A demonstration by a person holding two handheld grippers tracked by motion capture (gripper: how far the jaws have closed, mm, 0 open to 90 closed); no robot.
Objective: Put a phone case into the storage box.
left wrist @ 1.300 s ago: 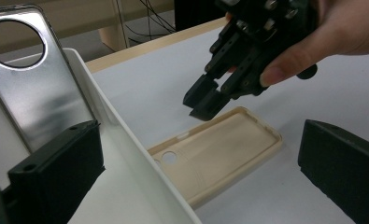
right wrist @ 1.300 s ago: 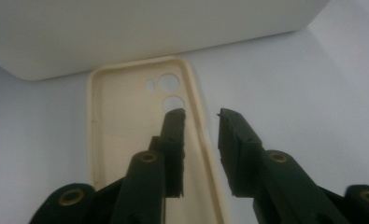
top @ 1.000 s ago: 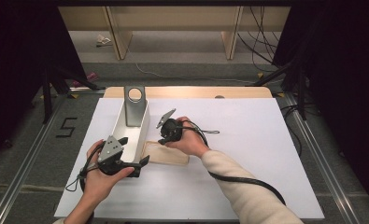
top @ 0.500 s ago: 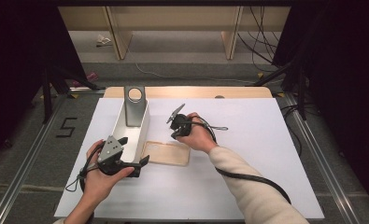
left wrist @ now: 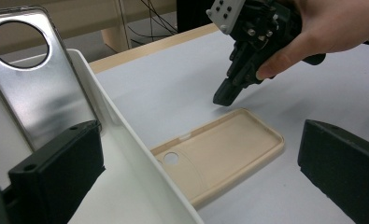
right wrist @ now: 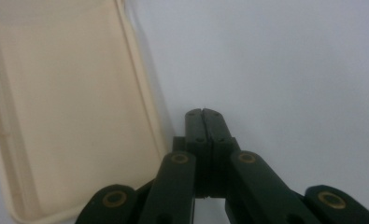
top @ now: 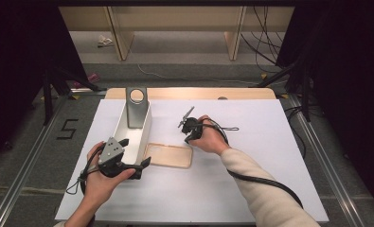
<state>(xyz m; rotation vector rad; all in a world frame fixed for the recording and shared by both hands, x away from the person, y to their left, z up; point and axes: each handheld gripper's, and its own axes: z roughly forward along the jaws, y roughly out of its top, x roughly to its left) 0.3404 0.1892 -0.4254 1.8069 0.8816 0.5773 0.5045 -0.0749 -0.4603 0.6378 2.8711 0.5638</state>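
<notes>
Beige phone case (top: 168, 155) flat on the white table (top: 270, 156), hollow side up, lens hole toward the white tray (top: 144, 126); long edge just beside the tray's right wall, touching or nearly so (hard to tell from the left gripper view). Right gripper (top: 188, 126) just past the case's far right corner, above the table, jaws pressed fully together with nothing between them; in the right gripper view, closed tips (right wrist: 204, 114) over bare table just beside the case's rim (right wrist: 79, 93), apart from it. Jaws just closed, empty. Left gripper (top: 132, 166) at the case's near left corner, at the tray's near end, jaws spread wide: one inside the tray, the other beyond the case's near end, tray wall and case lying between them, neither pinched. Silver phone shell (top: 136, 108) with a round cutout leaning upright at the tray's far end, well apart from the case. Right hand (top: 213, 138) just beyond the case's far right corner.
</notes>
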